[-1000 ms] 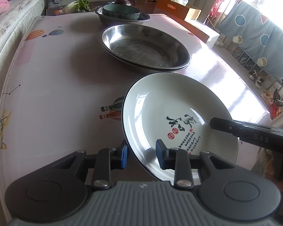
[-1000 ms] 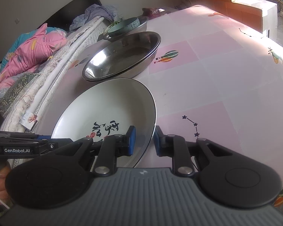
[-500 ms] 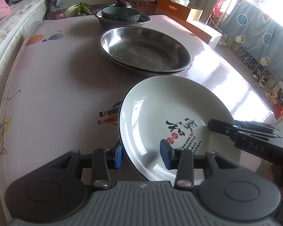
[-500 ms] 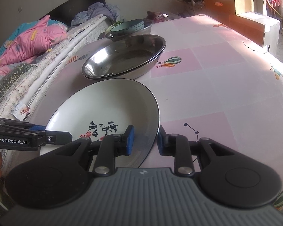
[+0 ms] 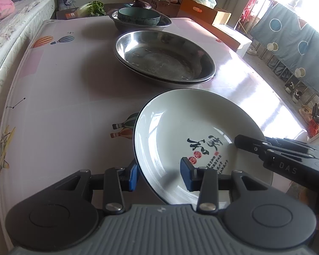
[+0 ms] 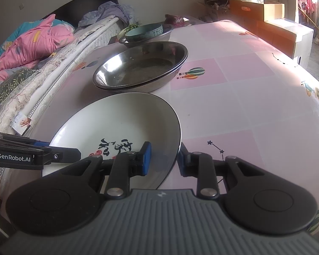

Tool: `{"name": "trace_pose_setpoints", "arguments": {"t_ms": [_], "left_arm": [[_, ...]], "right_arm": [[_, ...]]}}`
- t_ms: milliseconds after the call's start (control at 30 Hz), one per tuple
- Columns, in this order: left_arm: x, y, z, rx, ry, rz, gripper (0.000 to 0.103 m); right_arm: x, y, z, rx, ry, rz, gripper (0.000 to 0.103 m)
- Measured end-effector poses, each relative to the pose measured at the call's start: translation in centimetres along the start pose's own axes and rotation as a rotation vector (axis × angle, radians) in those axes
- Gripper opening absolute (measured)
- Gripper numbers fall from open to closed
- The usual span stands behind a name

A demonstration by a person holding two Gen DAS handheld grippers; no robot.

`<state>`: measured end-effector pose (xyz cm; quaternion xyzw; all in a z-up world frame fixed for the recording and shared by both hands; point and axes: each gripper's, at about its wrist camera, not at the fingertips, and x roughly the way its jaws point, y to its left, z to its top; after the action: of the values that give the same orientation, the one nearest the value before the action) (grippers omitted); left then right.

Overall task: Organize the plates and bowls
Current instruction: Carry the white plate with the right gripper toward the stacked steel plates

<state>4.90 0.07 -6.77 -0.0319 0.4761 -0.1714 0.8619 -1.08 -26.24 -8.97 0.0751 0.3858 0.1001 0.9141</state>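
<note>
Both grippers are angled down at the near table (image 5: 63, 89) edge, straddling opposite rims of the white plate (image 5: 191, 127). The left gripper (image 5: 159, 173) and right gripper (image 6: 163, 157) have just been opening, pads clear of the rim. Bedding (image 6: 32, 42) is seen only in the right view, a window curtain (image 5: 287, 38) only in the left.

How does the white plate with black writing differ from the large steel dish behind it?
The white plate is ceramic with black and red writing; the steel dish is bare, shiny metal. The plate sits alone at the table's near edge, its rim between both claws; the dish lies farther back, nested on a second one. Both are round, shallow and empty.
</note>
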Motion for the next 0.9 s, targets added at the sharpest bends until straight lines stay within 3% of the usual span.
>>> {"name": "trace_pose_setpoints", "arguments": {"t_ms": [900], "left_arm": [[-2.1,-0.5,-0.2,-0.012,-0.034,-0.004,0.041]], "right_arm": [[-2.3,0.0,0.2,0.027,-0.040,0.035,0.026]]}}
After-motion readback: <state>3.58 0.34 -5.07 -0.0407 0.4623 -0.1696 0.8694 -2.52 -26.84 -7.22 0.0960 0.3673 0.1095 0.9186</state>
